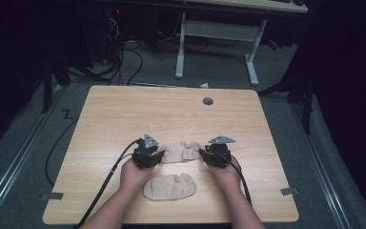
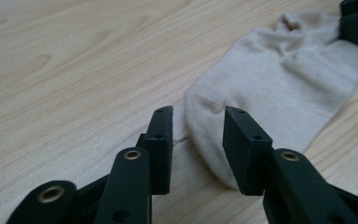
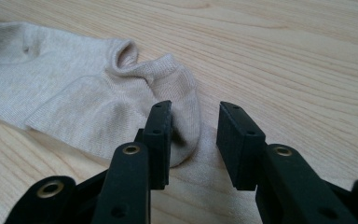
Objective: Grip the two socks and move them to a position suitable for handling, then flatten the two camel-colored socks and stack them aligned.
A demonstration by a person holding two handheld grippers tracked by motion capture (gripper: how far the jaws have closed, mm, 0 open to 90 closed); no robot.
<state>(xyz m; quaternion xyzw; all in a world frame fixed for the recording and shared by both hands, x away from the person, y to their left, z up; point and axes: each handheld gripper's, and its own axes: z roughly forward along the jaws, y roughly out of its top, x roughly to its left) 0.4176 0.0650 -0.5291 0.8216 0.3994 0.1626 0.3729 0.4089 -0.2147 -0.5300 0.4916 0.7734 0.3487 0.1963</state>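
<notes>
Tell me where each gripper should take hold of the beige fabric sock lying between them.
Grip the flat beige fabric sock at its two ends: left gripper on the rounded toe from the left, right gripper on the bunched heel and cuff end from the right. Both open jaws already face those ends.

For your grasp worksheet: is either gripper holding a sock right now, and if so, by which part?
Nothing is held. The left gripper and right gripper both stand open at opposite ends of the far sock, which lies flat on the table.

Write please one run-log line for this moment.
left hand-held gripper: open at far sock toe | right hand-held gripper: open at its heel end | near sock: untouched
</notes>
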